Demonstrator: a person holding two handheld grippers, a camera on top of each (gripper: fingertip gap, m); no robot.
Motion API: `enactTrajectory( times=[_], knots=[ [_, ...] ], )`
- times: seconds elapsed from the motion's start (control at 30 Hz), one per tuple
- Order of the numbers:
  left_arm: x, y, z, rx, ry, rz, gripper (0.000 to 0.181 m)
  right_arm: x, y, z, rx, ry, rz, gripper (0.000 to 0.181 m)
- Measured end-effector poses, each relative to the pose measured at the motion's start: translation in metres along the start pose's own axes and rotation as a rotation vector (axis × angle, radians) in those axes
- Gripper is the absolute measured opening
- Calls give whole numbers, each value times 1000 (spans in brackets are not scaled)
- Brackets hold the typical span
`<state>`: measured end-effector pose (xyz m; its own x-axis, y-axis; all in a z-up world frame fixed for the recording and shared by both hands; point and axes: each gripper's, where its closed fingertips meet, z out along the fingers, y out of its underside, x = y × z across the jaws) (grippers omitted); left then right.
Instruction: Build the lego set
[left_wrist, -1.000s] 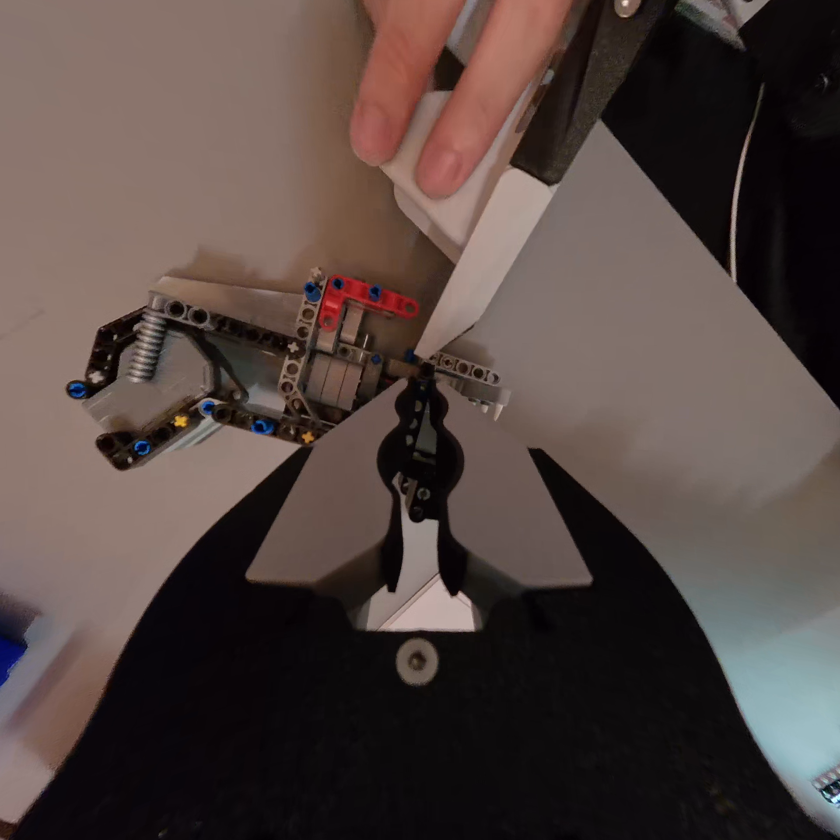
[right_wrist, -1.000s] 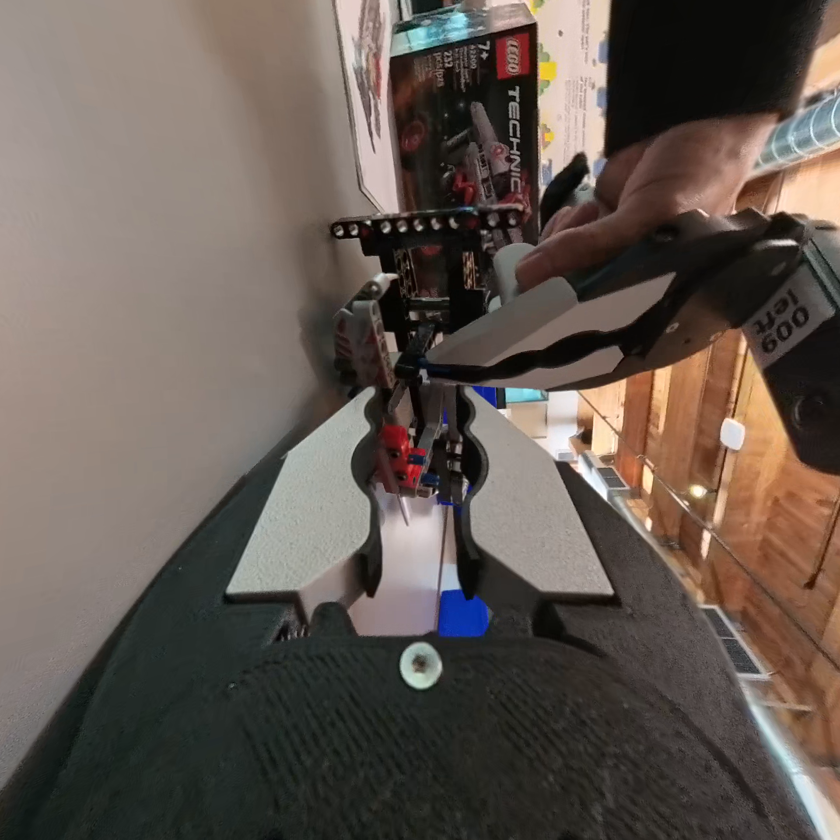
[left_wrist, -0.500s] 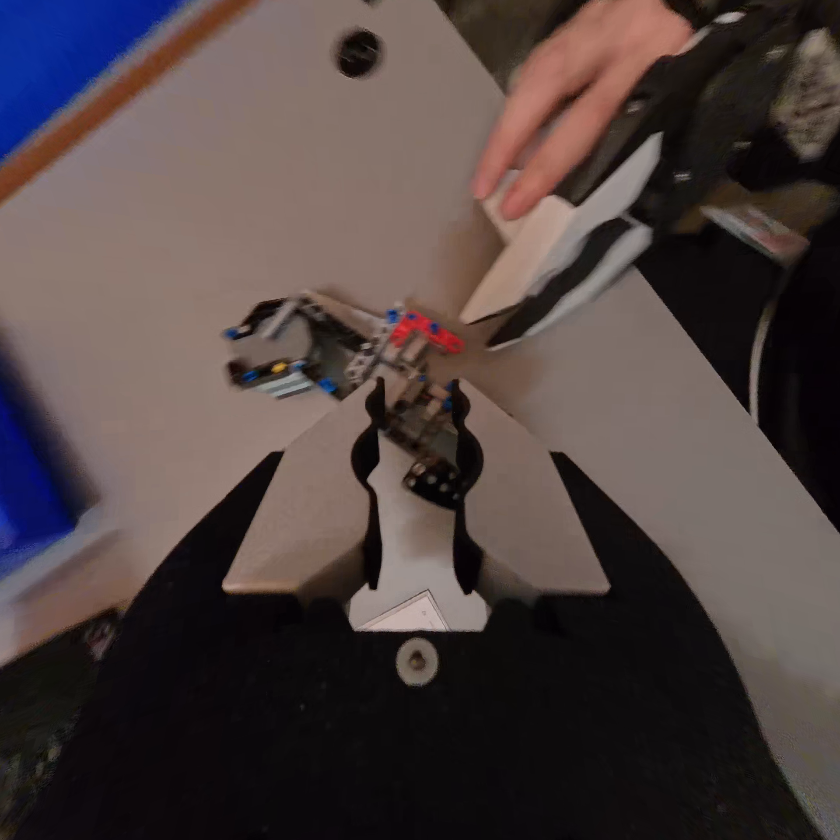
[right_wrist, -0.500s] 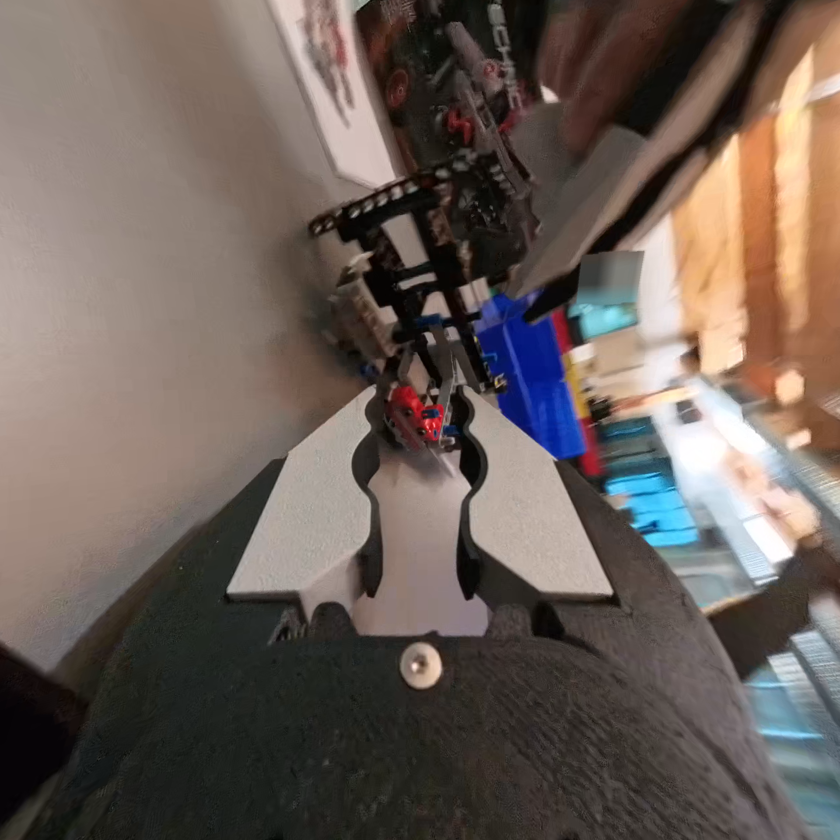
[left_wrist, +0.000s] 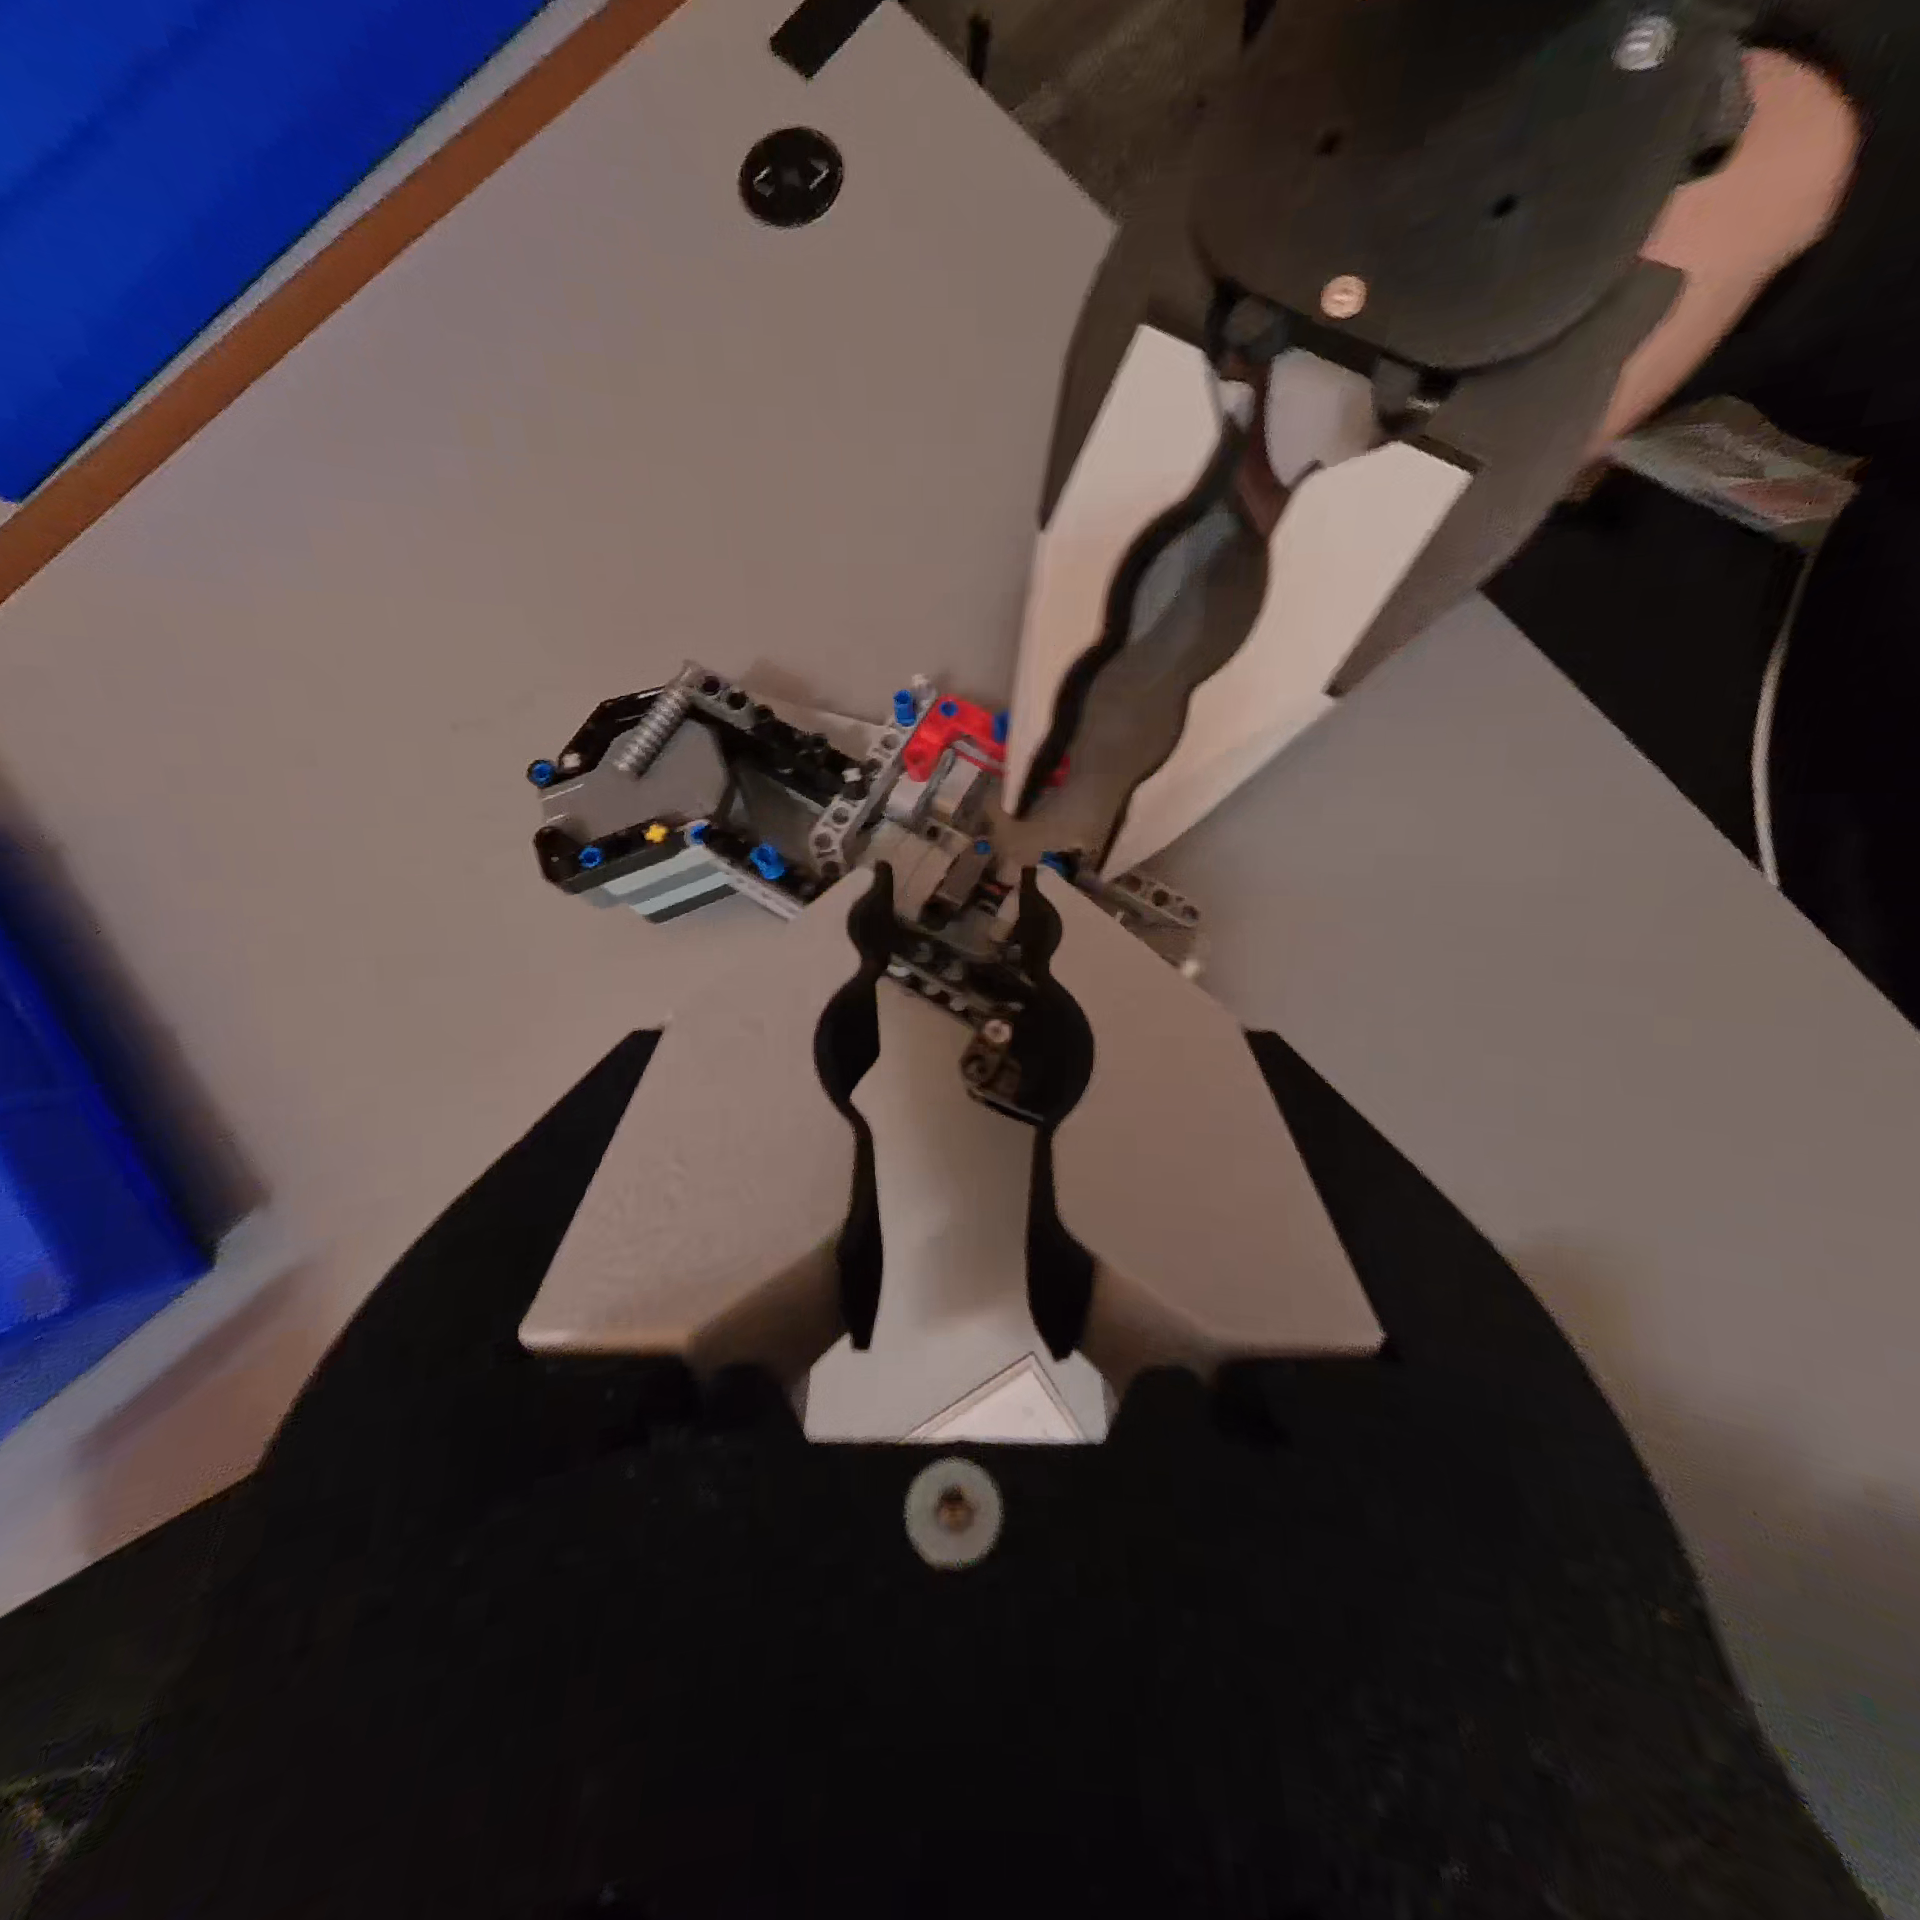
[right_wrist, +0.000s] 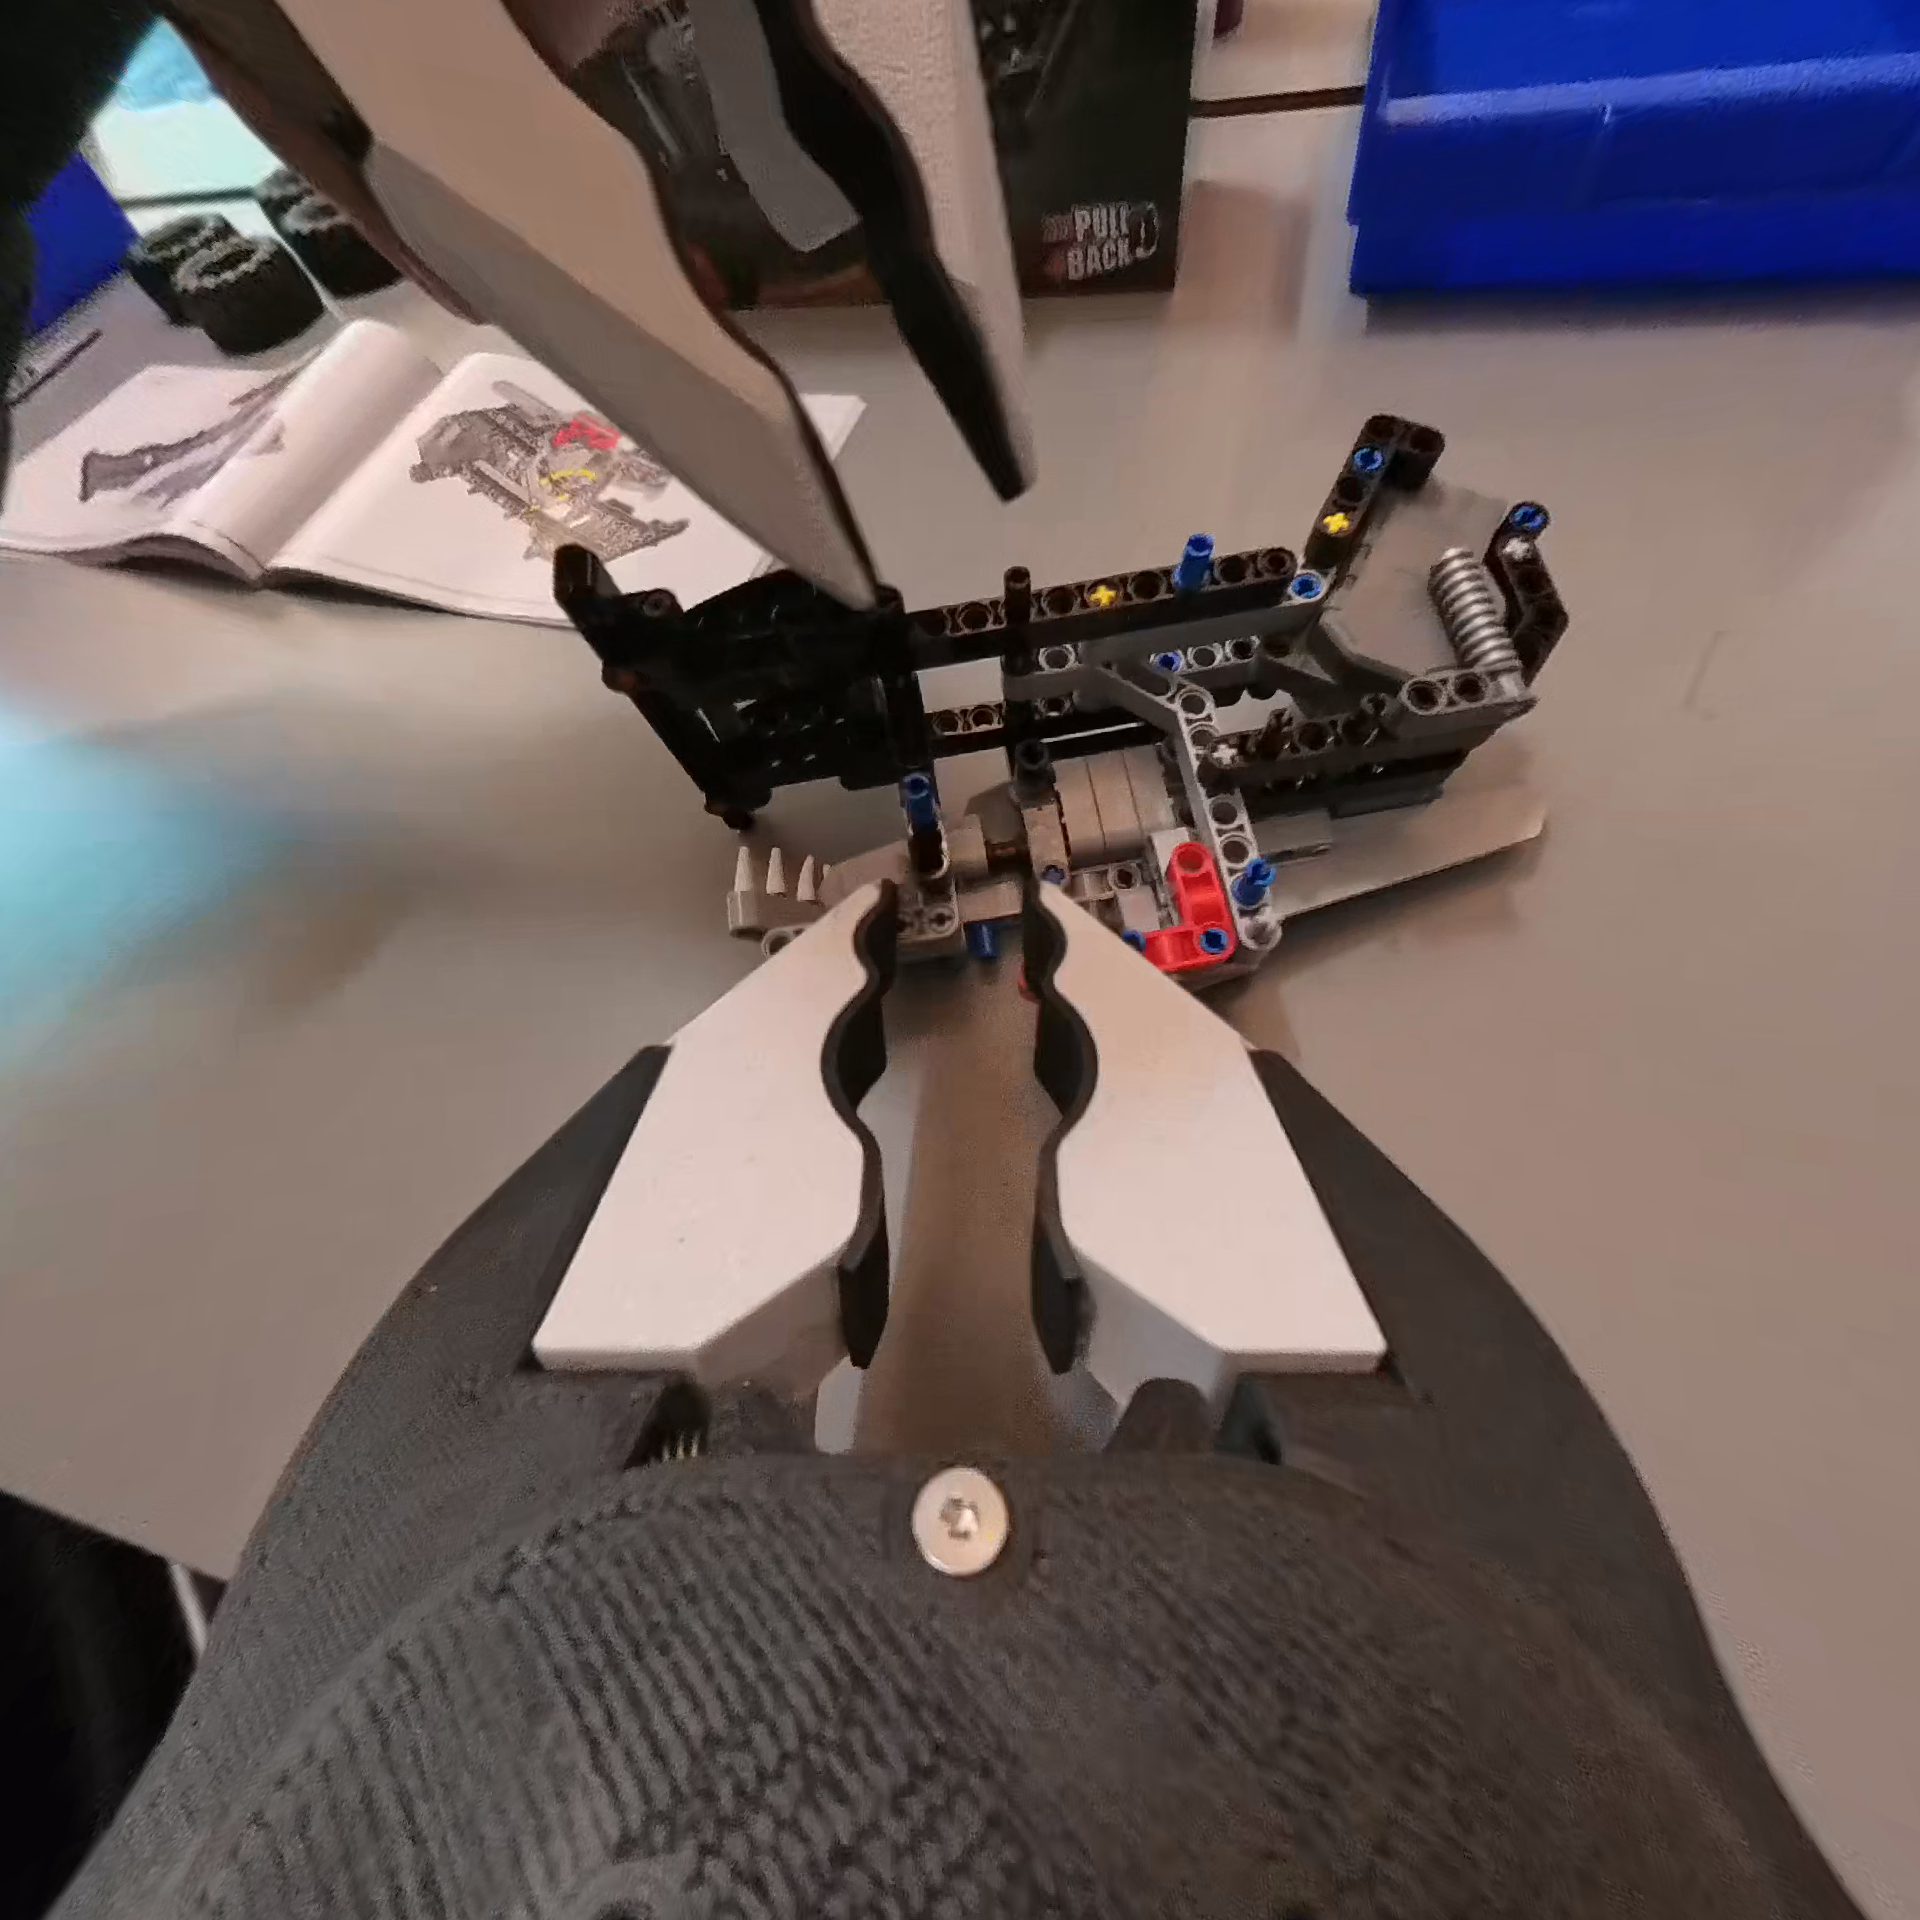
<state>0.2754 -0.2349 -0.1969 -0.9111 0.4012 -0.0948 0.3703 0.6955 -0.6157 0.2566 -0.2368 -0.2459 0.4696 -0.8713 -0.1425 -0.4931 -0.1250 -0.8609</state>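
Note:
The part-built Lego model (right_wrist: 1195, 707), with black and grey beams, blue pins, a red corner piece and a grey spring, lies on the grey table (right_wrist: 1558, 1039); it also shows in the left wrist view (left_wrist: 717, 800). My right gripper (right_wrist: 956, 899) is open, its tips on either side of the model's near grey edge. My left gripper (left_wrist: 956, 899) is open, with the model's black frame (left_wrist: 966, 987) between its fingers. In the right wrist view the left gripper (right_wrist: 930, 535) comes down from above, one finger touching the black frame (right_wrist: 769, 686). In the left wrist view the right gripper (left_wrist: 1060, 821) reaches in from the upper right.
An open instruction booklet (right_wrist: 416, 478) lies at the far left, with black tyres (right_wrist: 239, 270) behind it. The dark set box (right_wrist: 1091, 156) and a blue bin (right_wrist: 1642, 145) stand at the back. The table edge (left_wrist: 1558, 665) runs close on the right. Tip to tip, the grippers are about 6 cm apart.
Both views have swung round and now look down on the model. The left gripper, shut on a black piece a second ago, is open. The right gripper has come back against the model.

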Motion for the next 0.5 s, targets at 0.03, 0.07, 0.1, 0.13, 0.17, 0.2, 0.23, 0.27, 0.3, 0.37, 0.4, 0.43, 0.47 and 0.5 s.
enactTrajectory(
  times=[0.03,0.07,0.1,0.13,0.17,0.2,0.23,0.27,0.3,0.37,0.4,0.43,0.47,0.5],
  knots=[
    [-6,1,2,-18,-13,-22,20,-3,2,2,-14,-15,37,21],
    [-12,2,4,-26,-25,-66,25,-10,1,2,-21,-48,82,20],
    [-17,2,6,-18,-31,-123,30,-15,1,2,-26,-59,123,27],
    [-20,3,7,-11,-25,-185,35,-15,1,-1,-27,-44,151,30],
    [-25,4,8,-7,-45,-241,40,-16,3,-4,-29,-25,174,31],
    [-32,5,9,4,-91,-281,45,-18,4,-8,-22,-18,191,33],
    [-36,7,10,7,-124,-304,50,-22,6,-12,-15,-27,202,34],
    [-36,11,12,-1,-148,-317,55,-25,8,-17,-4,-26,218,36],
    [-36,16,14,-13,-172,-334,61,-25,9,-22,13,-13,233,37],
    [-32,25,20,-29,-203,-384,73,-22,11,-34,50,20,258,40],
    [-27,31,25,-41,-197,-403,75,-19,11,-38,69,36,280,42],
    [-25,31,27,-19,-190,-438,71,-18,12,-40,86,30,310,42],
    [-24,32,28,3,-178,-477,61,-19,13,-39,96,0,354,42],
    [-23,33,28,30,-160,-515,54,-22,14,-37,99,-43,414,44]
  ],
)
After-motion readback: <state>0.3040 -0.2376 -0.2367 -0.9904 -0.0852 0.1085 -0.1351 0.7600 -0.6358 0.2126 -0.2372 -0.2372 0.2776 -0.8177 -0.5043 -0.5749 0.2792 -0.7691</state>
